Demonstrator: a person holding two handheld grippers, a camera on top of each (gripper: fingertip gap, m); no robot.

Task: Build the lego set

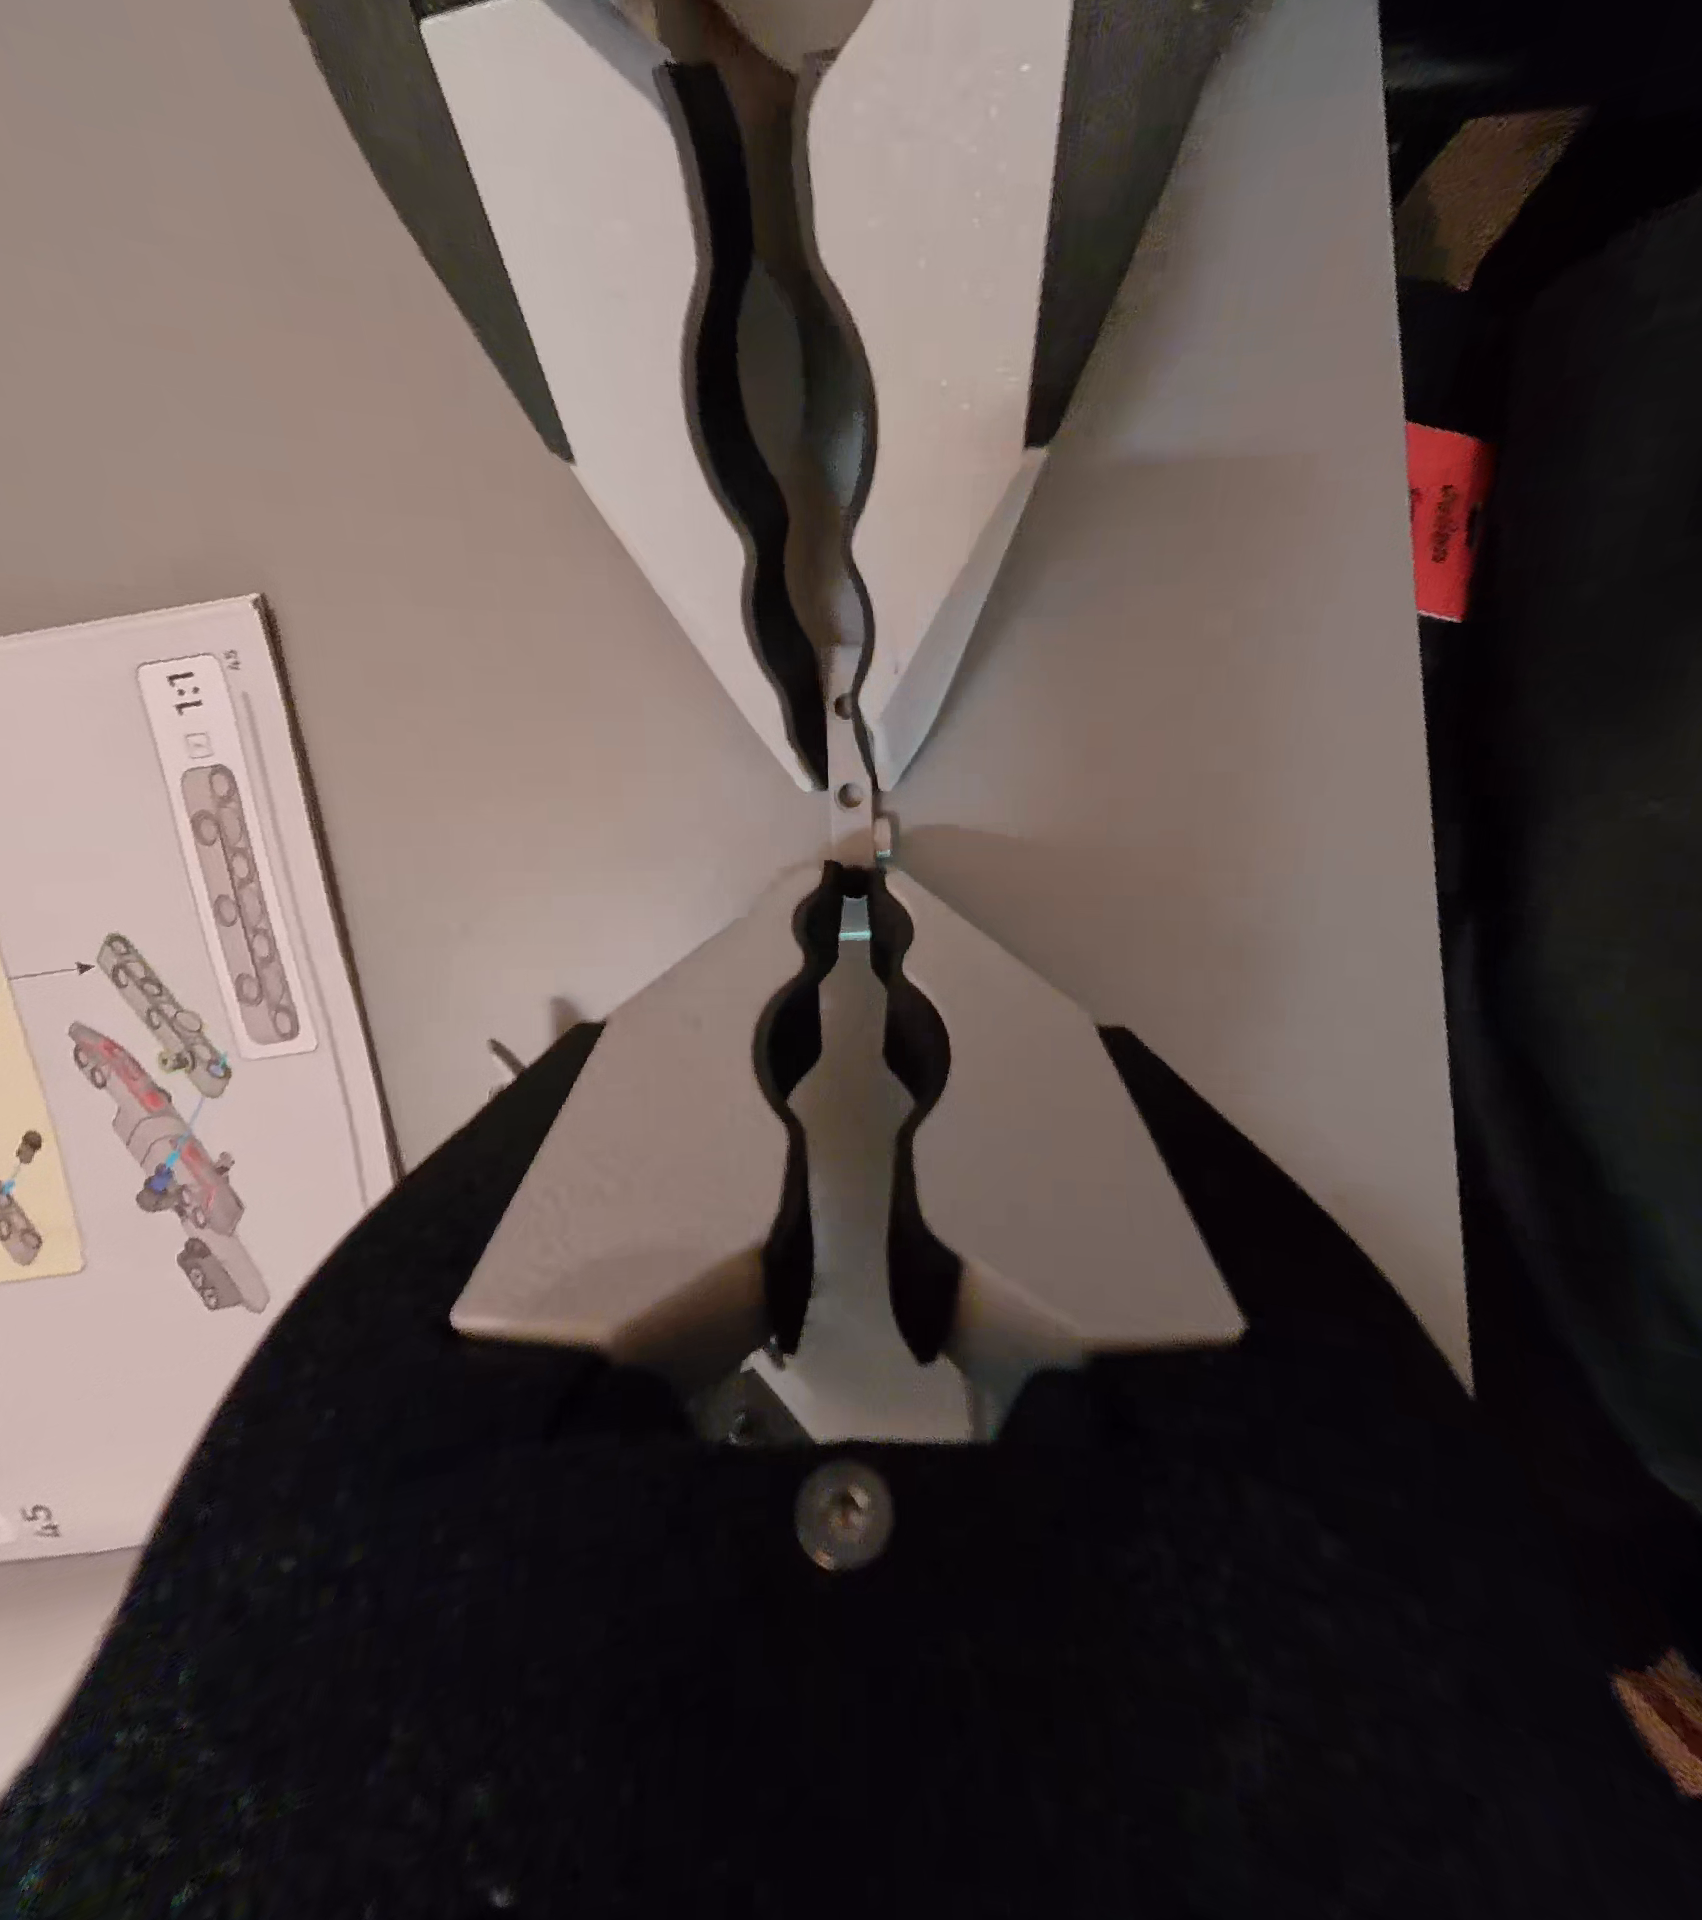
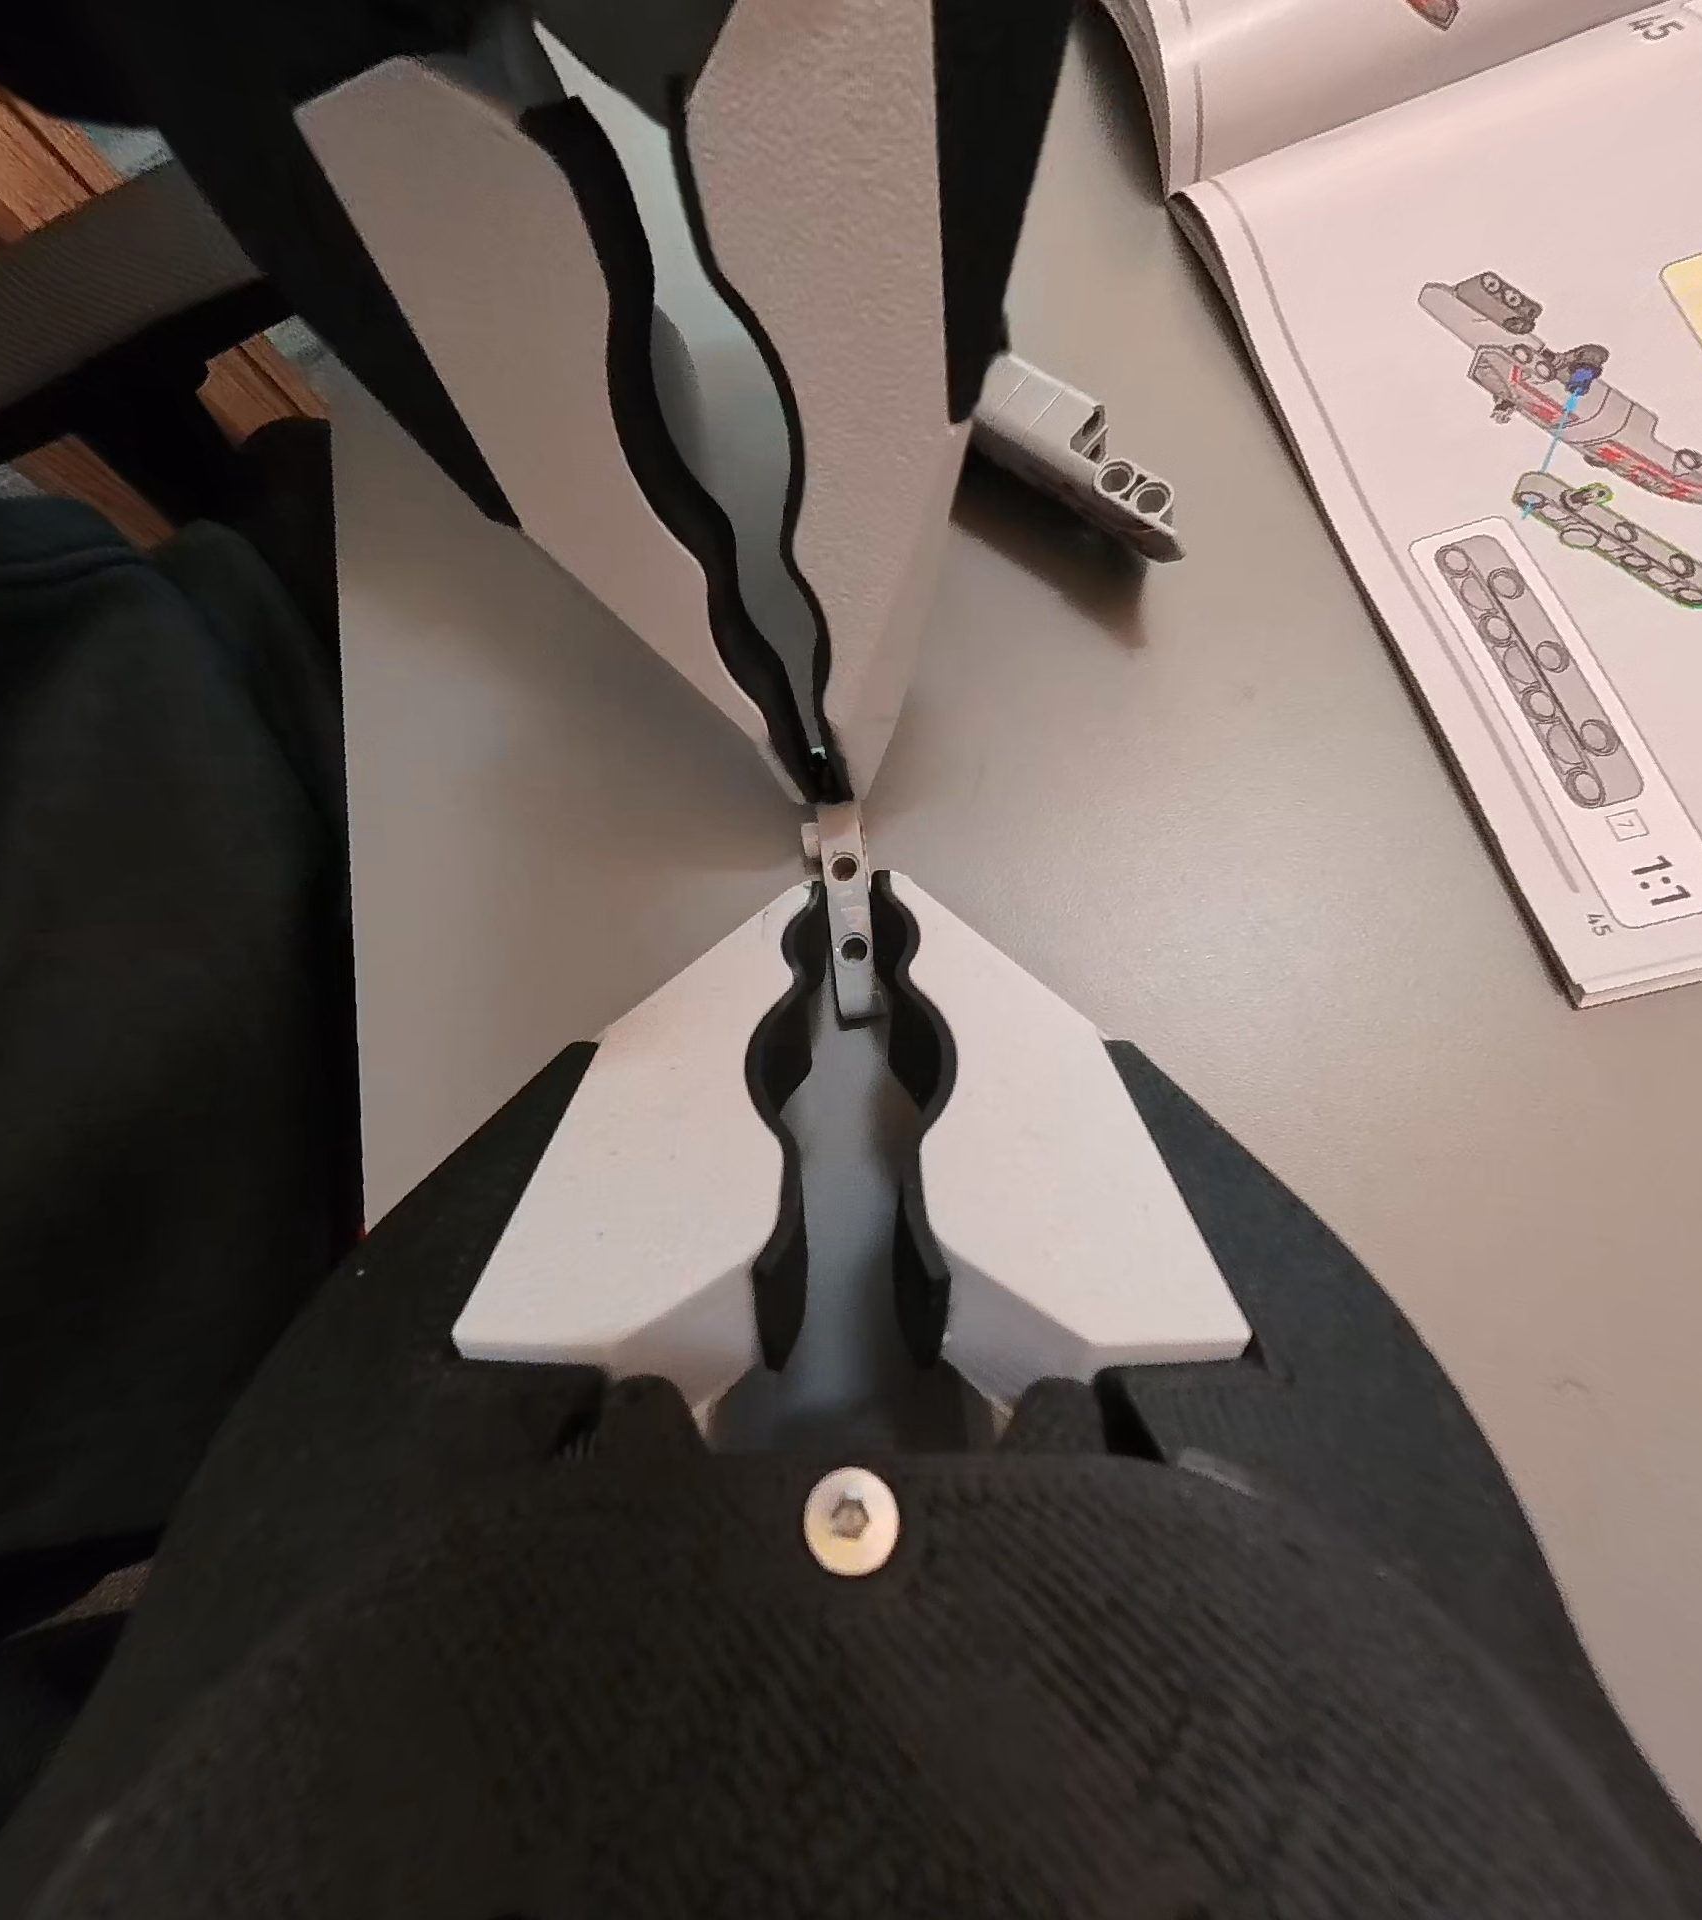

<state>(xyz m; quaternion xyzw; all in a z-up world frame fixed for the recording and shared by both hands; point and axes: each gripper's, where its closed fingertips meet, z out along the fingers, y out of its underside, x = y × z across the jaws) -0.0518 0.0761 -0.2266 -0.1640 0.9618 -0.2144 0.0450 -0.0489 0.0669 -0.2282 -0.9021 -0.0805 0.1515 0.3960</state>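
1. Nearest in the right wrist view: right gripper (image 2: pixel 842 894) clenched on one grey beam (image 2: pixel 847 925), held in the air above the table (image 2: pixel 1242 1143).
2. At the beam's far end, one pale peg (image 2: pixel 811 840), apparently pinched by the closed left gripper (image 1: pixel 857 883) and probably mid-seating.
3. Farther off, on the table: one part-built model (image 2: pixel 1086 457) and one open booklet (image 2: pixel 1501 520) — plenty seemingly left to build.

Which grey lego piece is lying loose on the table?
The pale grey lego assembly beside the instruction booklet. The thin grey beam is clamped between the tips of both hand-held grippers, off the table.
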